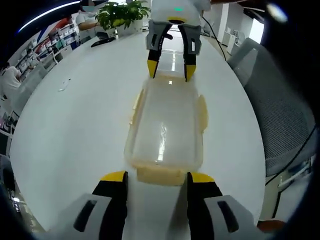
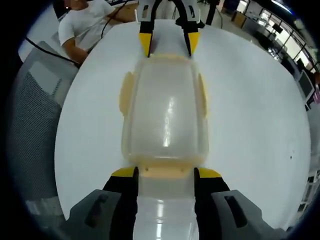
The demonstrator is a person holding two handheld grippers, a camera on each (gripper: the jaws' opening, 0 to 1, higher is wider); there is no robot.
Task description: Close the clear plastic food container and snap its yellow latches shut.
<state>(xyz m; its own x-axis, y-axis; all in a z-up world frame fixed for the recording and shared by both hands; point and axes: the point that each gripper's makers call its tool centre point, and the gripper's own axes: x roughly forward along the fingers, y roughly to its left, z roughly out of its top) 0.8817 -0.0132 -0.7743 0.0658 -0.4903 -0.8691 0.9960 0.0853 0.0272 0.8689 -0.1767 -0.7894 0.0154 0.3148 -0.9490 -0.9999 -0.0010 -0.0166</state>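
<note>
A clear plastic food container (image 1: pixel 167 127) with its lid on lies lengthwise on the white table (image 1: pixel 75 125). Pale yellow latches sit on its long sides (image 1: pixel 202 112) and on its ends. My left gripper (image 1: pixel 157 177) stands open at the near end, its yellow-tipped jaws either side of the end latch (image 1: pixel 160 175). My right gripper (image 1: pixel 171 70) is open at the far end. In the right gripper view the container (image 2: pixel 165 110) runs away from my right gripper (image 2: pixel 166 173), which straddles its end latch (image 2: pixel 165 172); the left gripper (image 2: pixel 168 44) faces it.
A grey mesh chair (image 1: pixel 280 115) stands by the table's edge, also seen as the chair (image 2: pixel 35 100). Potted plants (image 1: pixel 122 15) sit at the table's far end. A person in a white shirt (image 2: pixel 85 25) sits beyond the table.
</note>
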